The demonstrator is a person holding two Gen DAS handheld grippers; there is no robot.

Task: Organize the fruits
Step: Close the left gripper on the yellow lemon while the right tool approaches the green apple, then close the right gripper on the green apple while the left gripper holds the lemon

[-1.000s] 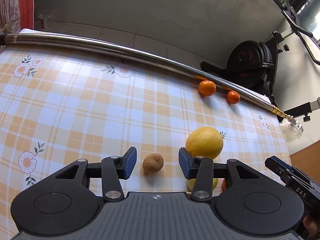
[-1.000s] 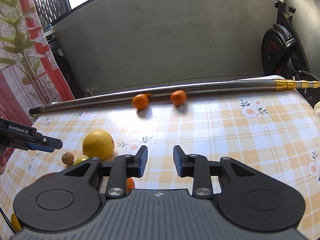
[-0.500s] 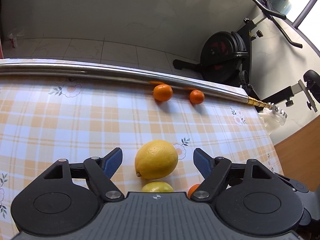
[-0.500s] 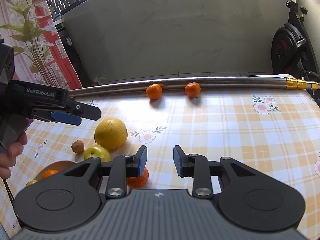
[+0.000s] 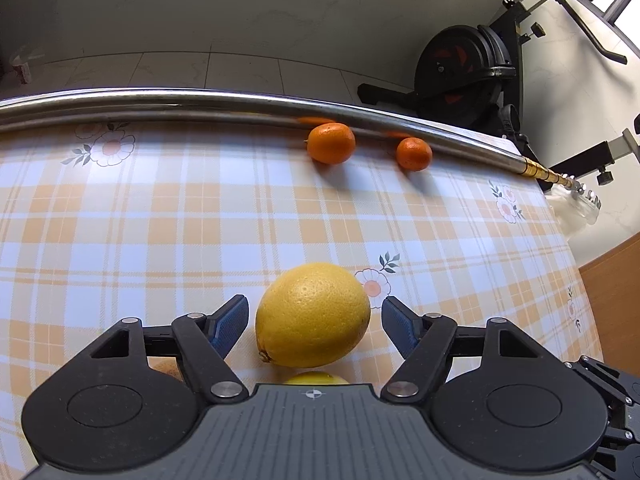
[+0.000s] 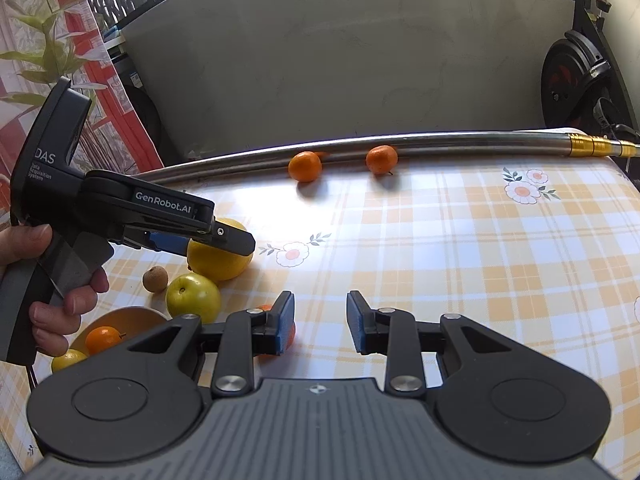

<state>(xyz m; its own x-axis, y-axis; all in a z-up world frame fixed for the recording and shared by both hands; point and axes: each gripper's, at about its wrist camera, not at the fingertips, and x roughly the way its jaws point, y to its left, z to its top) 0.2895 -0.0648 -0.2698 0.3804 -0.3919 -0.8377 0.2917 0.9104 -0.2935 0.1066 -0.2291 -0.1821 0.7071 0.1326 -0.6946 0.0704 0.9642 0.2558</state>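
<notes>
A shallow orange bowl sits low on the near left of the right tongs, partly behind their body. It holds a small orange fruit; a small yellow fruit lies at its near edge, and whether that one is inside or just beside it I cannot tell.

The big lemon lies on the checked tablecloth right between the blue pads of the left tongs. It is bright yellow with a pitted skin and a small stub at its lower left end. The jaws are closing around it, but there is a gap on each side, so the pads are not pressing on it.

The right tongs hang over the cloth with their jaws drawn narrow and nothing between them.

Beside the lemon, nearer the right tongs, are a green-yellow apple and a small brown fruit. An orange is mostly hidden behind the right tongs' left pad. Far ahead, two tangerines lie against a steel pole along the table's far edge. A hand grips the left tongs' handle.
</notes>
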